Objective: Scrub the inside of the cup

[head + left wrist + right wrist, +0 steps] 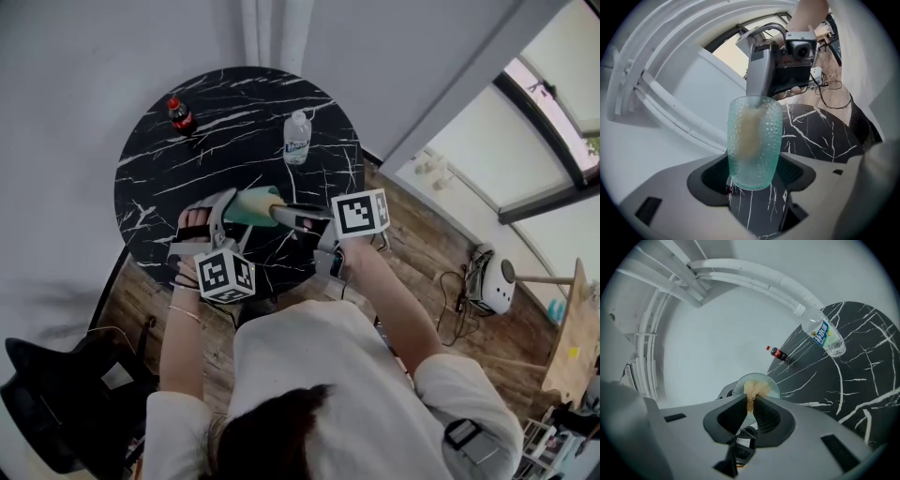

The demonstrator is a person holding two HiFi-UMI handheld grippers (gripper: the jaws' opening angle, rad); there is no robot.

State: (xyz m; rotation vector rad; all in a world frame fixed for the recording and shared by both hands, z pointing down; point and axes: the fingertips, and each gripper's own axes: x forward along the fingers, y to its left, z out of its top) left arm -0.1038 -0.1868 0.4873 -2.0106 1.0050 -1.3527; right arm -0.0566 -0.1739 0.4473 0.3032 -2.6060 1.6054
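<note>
At the far lower left of the head view a black chair stands on the wooden floor beside the round black marble table. On the tabletop's upper left a small cola bottle stands upright, well apart from everything you are handling.

Your left gripper comes next, over the table's lower part. Its jaws are spread wide and clamped on the base end of the cup, a pale green, dimpled, see-through tumbler. You hold it off the tabletop, tipped onto its side in the head view, with the mouth turned to the right. In the left gripper view the cup rises from between the two pads in mid-frame, and a tan sponge shows as a blur through its wall.

Above the cup in the head view, towards the table's upper right, a clear water bottle with a blue label stands on the marble, apart from both grippers.

Your right gripper meets the cup from the right, its tips at the cup's mouth. Its jaws are drawn almost together and pinch the sponge. In the right gripper view the tan wad sticks out past the tips into the round cup opening just above mid-frame. The same view sets the cola bottle just right of the cup's rim and the water bottle in the upper right, both on the table.
</note>
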